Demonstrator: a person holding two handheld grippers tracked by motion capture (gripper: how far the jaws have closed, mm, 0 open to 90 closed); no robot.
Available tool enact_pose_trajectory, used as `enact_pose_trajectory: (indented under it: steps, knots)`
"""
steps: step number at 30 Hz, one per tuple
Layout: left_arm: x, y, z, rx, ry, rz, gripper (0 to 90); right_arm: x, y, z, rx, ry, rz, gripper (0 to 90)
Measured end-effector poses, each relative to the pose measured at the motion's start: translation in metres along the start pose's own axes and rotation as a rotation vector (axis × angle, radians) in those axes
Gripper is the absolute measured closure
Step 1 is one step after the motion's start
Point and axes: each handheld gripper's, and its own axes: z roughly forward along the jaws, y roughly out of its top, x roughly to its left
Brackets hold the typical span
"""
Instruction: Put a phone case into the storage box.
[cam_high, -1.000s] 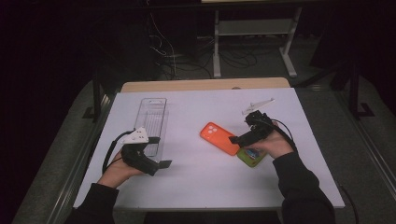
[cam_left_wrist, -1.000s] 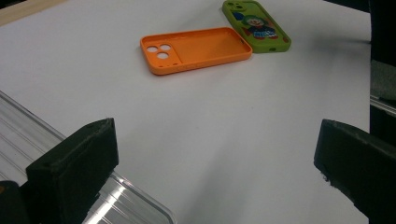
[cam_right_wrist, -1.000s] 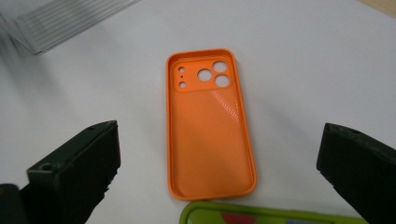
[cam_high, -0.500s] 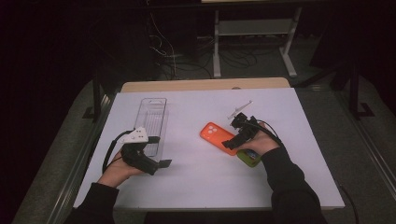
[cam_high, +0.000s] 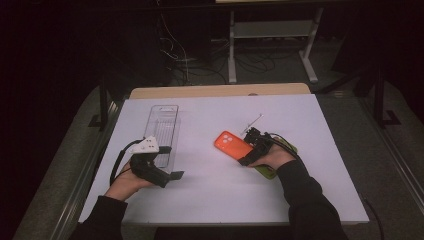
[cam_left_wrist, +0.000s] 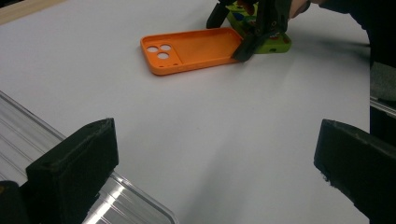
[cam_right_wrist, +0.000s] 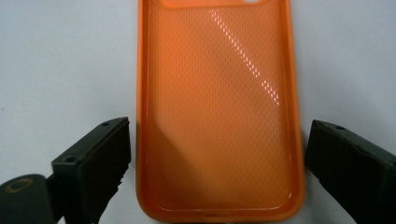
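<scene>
Straddling the near end of a glossy orange phone case (cam_right_wrist: 219, 107), the right gripper (cam_right_wrist: 217, 172) has been closing, jaws wide, untouching. Case lies hollow-up, dimpled inside, on the white table (cam_high: 210, 195).

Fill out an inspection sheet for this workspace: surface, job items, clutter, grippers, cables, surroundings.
Surface: white table, flat, no spills seen.
Job items: orange case lies open side up; green case beside it, partly under the right hand.
Clutter: clear tray at the left; a thin white stick beyond the cases.
Grippers: right gripper straddles the orange case's end, jaws just been closing, pads not pressing. Left gripper open, nothing between its jaws, resting by the tray.
Cables: one black cable loops from each gripper; loose cables on the floor behind.
Surroundings: dark room, a metal stand behind the table.
</scene>
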Motion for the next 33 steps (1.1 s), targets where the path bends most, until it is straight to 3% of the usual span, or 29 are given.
enact_pose_trajectory:
  steps: [6,17,23,28,31,33]
  knots:
    - [0.0,0.0,0.0,-0.002,0.0,0.0,0.0,0.004,0.0,0.001,0.021,-0.042,-0.028,11.2]
    - [-0.001,0.0,-0.001,-0.001,0.004,-0.003,0.0,0.006,0.005,0.001,0.062,-0.045,-0.033,15.0]
    - [0.001,0.003,-0.002,0.006,0.008,0.004,0.0,0.007,0.005,-0.002,0.055,-0.043,-0.041,15.4]
    - [0.002,0.014,0.001,0.006,0.0,0.029,0.0,0.002,0.002,-0.015,0.023,-0.005,-0.065,15.4]
    - [0.004,0.024,0.003,0.01,-0.002,0.053,0.0,-0.002,0.002,-0.032,-0.007,-0.002,-0.089,15.4]
    - [0.004,0.031,0.006,-0.004,-0.012,0.049,0.0,-0.004,0.002,-0.044,-0.035,0.008,-0.096,15.4]
